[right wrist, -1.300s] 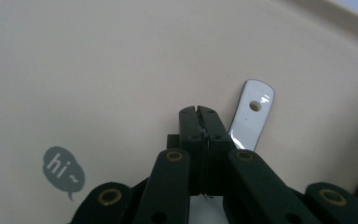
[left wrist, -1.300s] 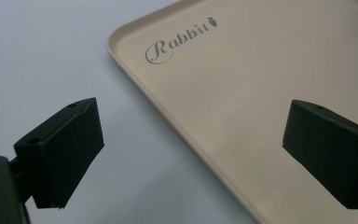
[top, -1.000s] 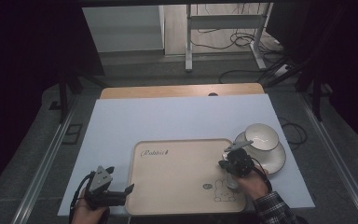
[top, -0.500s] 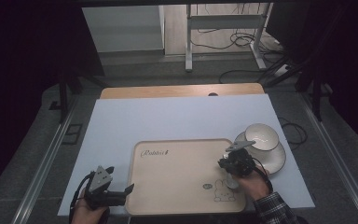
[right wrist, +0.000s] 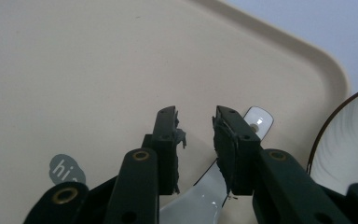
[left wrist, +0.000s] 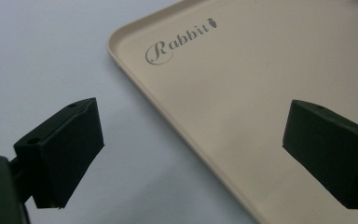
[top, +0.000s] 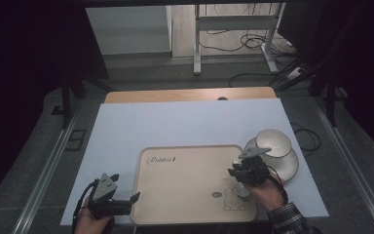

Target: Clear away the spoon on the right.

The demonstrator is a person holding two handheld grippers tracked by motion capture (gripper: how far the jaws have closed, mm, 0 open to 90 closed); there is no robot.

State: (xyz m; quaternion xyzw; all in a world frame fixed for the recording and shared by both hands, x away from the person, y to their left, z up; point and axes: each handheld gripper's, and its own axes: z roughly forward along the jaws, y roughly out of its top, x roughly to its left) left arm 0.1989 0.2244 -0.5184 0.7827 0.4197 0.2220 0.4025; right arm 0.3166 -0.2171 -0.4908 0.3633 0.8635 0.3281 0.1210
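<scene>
**Spoon on the tray, right tongs loosened**

Now your right tongs (right wrist: 195, 128) sit over the near right part of the tray (top: 185, 170), and their jaws have just been opening. From the right gripper view, the white spoon (right wrist: 205, 186) lies flat on the tray right under them; its dark-rimmed end (right wrist: 257, 122) pokes out past the right jaw. A narrow gap stands between the 2 pads, with the spoon below it, and the pads do not press on it, so the spoon is released. In the high view your right tongs (top: 246, 170) hover by the rabbit drawing (top: 234, 199) and the small grey "hi" mark (top: 217, 194).

Just beyond the tray's right edge, a white bowl (top: 271, 142) rests on a plate (top: 288, 165) on the counter (top: 185, 124), close to your right hand (top: 265, 190).

Your left tongs (top: 126, 202) are at the tray's near left corner, low over the counter. In the left gripper view their jaws stand wide apart, 1 over the white counter and 1 over the tray, gripping nothing, with the "Rabbit" lettering (left wrist: 179, 41) ahead.
</scene>
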